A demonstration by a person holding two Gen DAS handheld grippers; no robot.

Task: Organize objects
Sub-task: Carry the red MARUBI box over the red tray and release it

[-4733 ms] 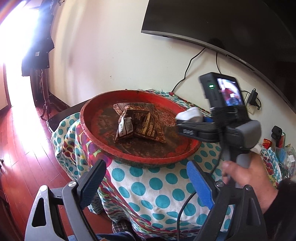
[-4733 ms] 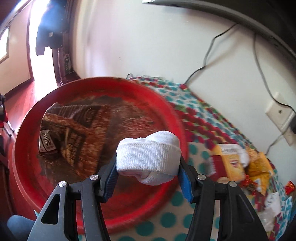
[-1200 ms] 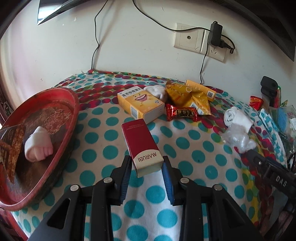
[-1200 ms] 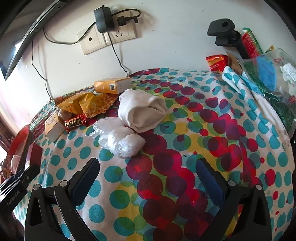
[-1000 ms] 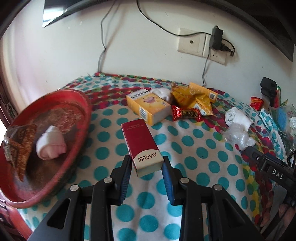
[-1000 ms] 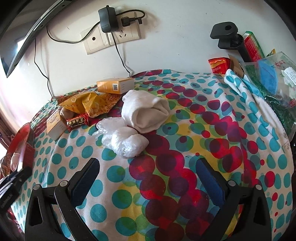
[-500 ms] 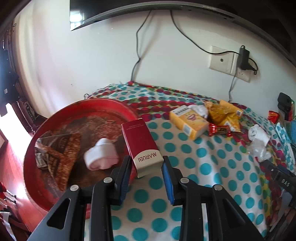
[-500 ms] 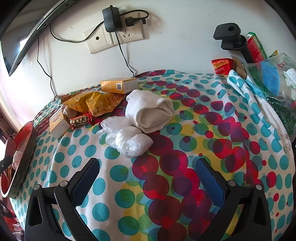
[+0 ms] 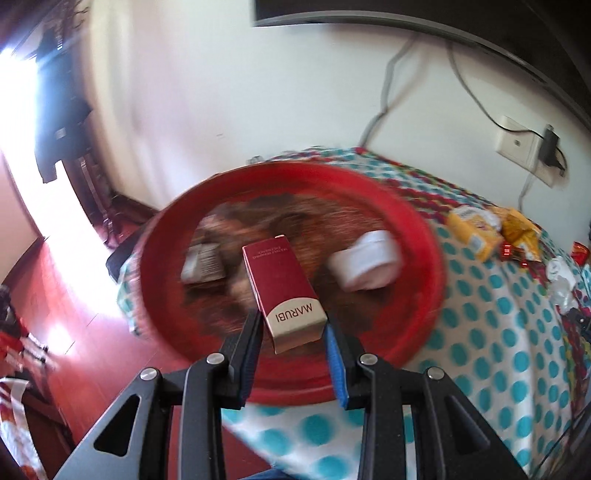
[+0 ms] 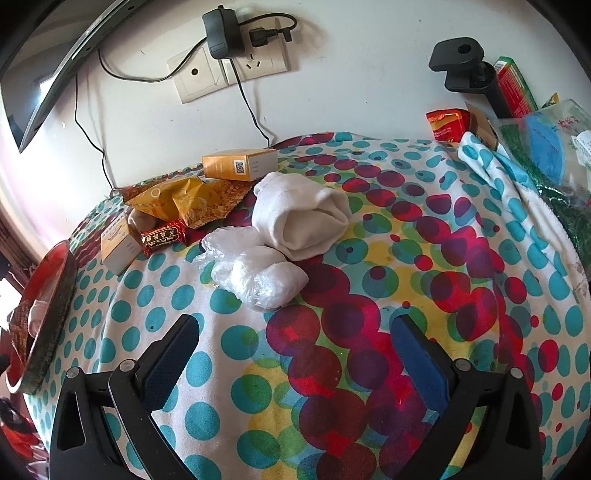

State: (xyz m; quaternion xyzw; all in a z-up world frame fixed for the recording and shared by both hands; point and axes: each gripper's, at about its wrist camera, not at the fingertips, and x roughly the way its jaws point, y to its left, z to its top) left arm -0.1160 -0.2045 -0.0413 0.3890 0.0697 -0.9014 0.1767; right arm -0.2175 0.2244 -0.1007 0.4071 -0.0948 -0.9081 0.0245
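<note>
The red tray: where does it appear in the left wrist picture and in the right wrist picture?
Left wrist view: the red tray fills the middle, behind the dark red box that the left gripper holds.
Right wrist view: only an edge-on slice of the tray shows, at the far left border.
Shared landmark: the small yellow box on the dotted cloth, beside the tray.

A white wall socket plate sits on the wall above the polka-dot cloth. A black adapter is plugged into it, its cable hanging below. A dark curved screen hangs left of the plate.
</note>
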